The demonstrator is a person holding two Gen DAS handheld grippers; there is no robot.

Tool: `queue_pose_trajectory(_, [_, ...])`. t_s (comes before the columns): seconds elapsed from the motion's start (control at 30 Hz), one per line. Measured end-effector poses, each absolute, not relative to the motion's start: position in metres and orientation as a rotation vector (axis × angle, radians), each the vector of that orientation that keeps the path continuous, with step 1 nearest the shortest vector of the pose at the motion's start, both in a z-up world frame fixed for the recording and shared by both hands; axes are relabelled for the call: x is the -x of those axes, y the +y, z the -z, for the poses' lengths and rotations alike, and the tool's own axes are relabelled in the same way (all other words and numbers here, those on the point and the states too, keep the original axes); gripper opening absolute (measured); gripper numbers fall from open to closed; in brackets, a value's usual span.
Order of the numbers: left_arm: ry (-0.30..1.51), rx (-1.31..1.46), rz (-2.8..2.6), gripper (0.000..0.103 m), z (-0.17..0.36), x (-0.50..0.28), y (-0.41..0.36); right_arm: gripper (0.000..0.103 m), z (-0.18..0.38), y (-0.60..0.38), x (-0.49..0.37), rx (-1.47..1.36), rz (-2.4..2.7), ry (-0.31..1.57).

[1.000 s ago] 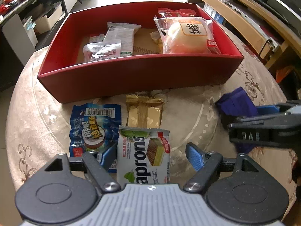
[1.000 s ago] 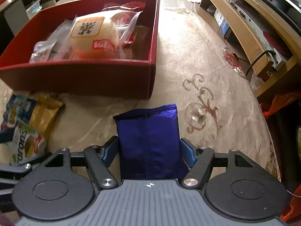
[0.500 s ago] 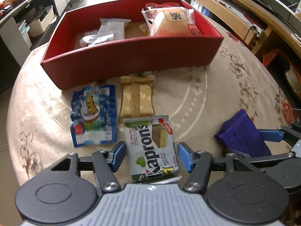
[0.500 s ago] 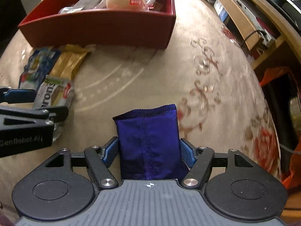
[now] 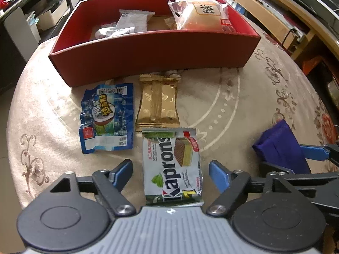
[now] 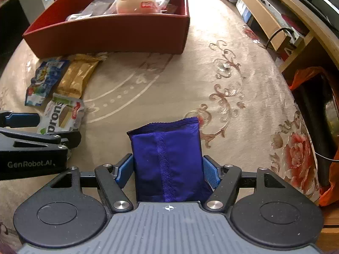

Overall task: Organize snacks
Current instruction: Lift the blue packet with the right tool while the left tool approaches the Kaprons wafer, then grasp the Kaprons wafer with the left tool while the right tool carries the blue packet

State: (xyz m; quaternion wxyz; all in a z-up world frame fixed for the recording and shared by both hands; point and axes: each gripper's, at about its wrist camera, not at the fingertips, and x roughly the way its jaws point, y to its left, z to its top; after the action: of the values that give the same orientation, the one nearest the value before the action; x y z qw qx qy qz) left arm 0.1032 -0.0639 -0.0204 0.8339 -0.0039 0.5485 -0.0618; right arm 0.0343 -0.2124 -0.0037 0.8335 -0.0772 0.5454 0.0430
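A red box (image 5: 148,50) with several snack packs inside stands at the far side of the round table; it also shows in the right wrist view (image 6: 110,36). My left gripper (image 5: 170,169) is open with its fingers either side of a white and green Kaprons wafer pack (image 5: 171,165) lying on the table. A gold pack (image 5: 157,103) and a blue pack (image 5: 106,116) lie beyond it, in front of the box. My right gripper (image 6: 167,169) is shut on a dark blue pack (image 6: 167,158), to the right of the left gripper.
The table has a beige patterned cloth (image 6: 222,84). A wooden shelf unit (image 6: 275,21) runs along the right. An orange bag (image 6: 326,182) sits off the table's right edge. Dark furniture (image 5: 19,21) stands at the far left.
Both grippers have pulled back from the red box toward the near side of the table. The right keeps hold of the dark blue pack. The left stays open around the Kaprons pack.
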Motion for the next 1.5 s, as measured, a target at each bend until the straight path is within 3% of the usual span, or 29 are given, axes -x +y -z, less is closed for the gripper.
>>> queue_pose_trajectory(0.2, [1.154,-0.021,0.115,0.078,0.025,-0.103,-0.073,0.075,0.005,-0.221,-0.037,0.149,-0.089,1.162])
queue_pose_trajectory(0.3, [1.128,-0.053,0.106,0.057,0.023,-0.098,-0.075,0.075,0.004,-0.221,-0.036,0.153,-0.097,1.155])
queue_pose_trajectory(0.63, [1.154,-0.054,0.133,0.058,0.023,-0.074,-0.061,0.075,0.005,-0.2,-0.024,0.217,-0.153,1.158])
queue_pose_trajectory(0.77, [1.154,-0.059,0.114,0.072,0.024,-0.075,-0.058,0.075,0.01,-0.196,-0.024,0.232,-0.161,1.175])
queue_pose_trajectory(1.07, [1.146,-0.071,0.107,0.078,0.026,-0.077,-0.058,0.079,0.012,-0.199,-0.026,0.22,-0.163,1.177])
queue_pose_trajectory(1.23, [1.142,-0.076,0.107,0.078,0.027,-0.076,-0.059,0.076,0.012,-0.197,-0.025,0.228,-0.168,1.176])
queue_pose_trajectory(1.4, [1.127,-0.089,0.135,0.059,0.023,-0.073,-0.062,0.074,0.01,-0.193,-0.022,0.248,-0.167,1.168])
queue_pose_trajectory(1.5, [1.126,-0.096,0.144,0.057,0.022,-0.072,-0.063,0.074,0.009,-0.193,-0.022,0.252,-0.163,1.165])
